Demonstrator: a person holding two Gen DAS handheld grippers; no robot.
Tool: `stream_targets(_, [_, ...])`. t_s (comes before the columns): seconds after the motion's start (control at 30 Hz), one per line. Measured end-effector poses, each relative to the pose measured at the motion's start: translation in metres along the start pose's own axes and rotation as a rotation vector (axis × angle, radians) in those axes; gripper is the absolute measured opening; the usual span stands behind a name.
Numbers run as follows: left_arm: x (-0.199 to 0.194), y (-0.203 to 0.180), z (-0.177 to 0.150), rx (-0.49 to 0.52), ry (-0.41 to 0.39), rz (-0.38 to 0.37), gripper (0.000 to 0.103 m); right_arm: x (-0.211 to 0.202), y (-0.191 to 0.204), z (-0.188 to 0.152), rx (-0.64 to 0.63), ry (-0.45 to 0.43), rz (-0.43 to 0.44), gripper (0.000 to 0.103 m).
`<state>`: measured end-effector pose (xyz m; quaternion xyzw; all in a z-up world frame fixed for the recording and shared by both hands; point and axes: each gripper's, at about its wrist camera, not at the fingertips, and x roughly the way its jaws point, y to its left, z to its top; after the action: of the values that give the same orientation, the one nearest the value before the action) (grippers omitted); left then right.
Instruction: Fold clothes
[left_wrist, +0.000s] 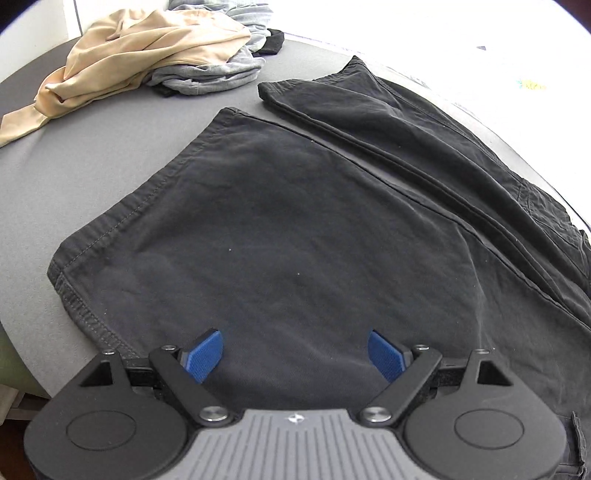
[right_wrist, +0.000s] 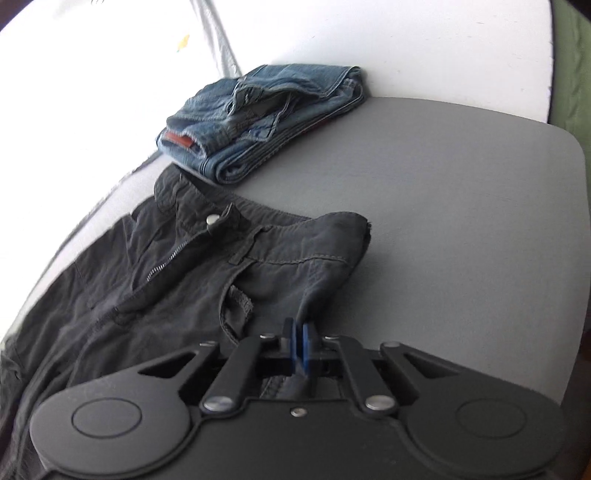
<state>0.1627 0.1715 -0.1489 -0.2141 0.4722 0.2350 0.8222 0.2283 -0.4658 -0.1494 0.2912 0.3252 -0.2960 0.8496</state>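
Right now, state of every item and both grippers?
left gripper: open, over a trouser leg.
right gripper: shut on the waistband edge.
black trousers: spread flat, legs apart, fly unzipped.
jeans: folded.
tan garment: crumpled on the pile.
grey garment: crumpled beneath it.

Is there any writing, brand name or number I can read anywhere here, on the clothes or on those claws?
No readable words or numbers in either view.
Left claw: small white emblem on its grey ribbed body, a symbol, not letters.
Folded jeans: reddish-brown waist patch, too blurred to read.
Dark trousers: metal snap button, any stamping too small to tell.
Coloured speck on the bright background: illegible.
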Motion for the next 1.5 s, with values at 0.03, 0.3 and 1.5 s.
stream_targets(0.03, [-0.003, 0.003, -0.002, -0.005, -0.006, 0.005, 0.087, -0.005, -0.003, 0.002, 0.006, -0.007, 0.006, 0.003])
stream_targets(0.3, [-0.017, 0.065, -0.010, -0.173, -0.043, 0.078, 0.087, 0.015, -0.003, -0.001, -0.035, 0.050, -0.043, 0.006])
stream_targets(1.5, [-0.067, 0.105, 0.044, -0.406, -0.191, 0.260, 0.015, -0.033, -0.030, 0.007, 0.112, 0.030, 0.029, 0.002])
